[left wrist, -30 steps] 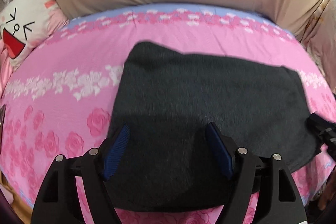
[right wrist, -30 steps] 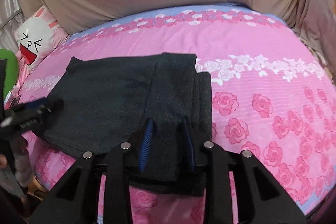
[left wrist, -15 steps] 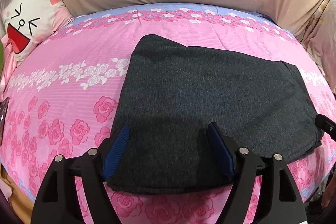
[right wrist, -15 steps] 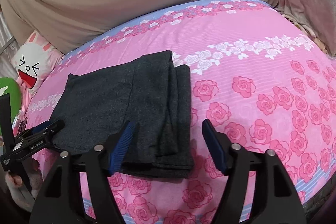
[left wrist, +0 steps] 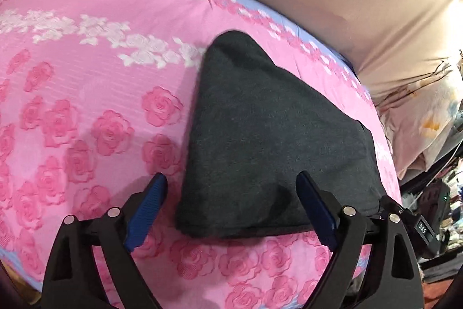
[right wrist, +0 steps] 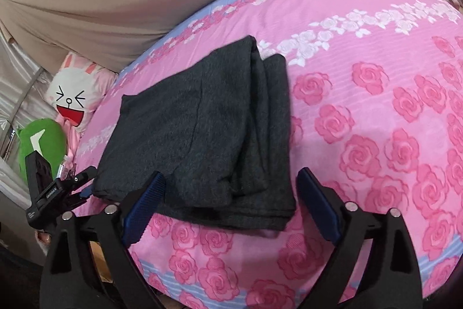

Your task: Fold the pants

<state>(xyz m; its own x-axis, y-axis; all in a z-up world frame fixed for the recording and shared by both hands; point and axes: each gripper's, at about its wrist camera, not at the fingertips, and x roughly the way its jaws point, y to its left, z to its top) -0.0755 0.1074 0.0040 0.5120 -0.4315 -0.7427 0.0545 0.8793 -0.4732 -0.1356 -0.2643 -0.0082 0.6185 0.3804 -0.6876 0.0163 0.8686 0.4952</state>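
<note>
Both grippers hang released above the bed (right wrist: pixel 376 28), jaws spread wide and grasping nothing. The pants (right wrist: pixel 202 129) lie folded into a dark grey stack on the pink rose-patterned cover, near its front edge. In the right wrist view, the right gripper (right wrist: pixel 230 210) frames the stack's near edge, layered folds showing at 1 o'clock from it, while the left gripper (right wrist: pixel 78 187) sits at 9 o'clock, just beside the stack's left corner. A cartoon rabbit pillow (right wrist: pixel 75 97) (with a green plush (right wrist: pixel 43 144) below it) rests at 10 o'clock. In the left wrist view, the left gripper (left wrist: pixel 231 210) straddles the pants' (left wrist: pixel 260 135) near corner.
</note>
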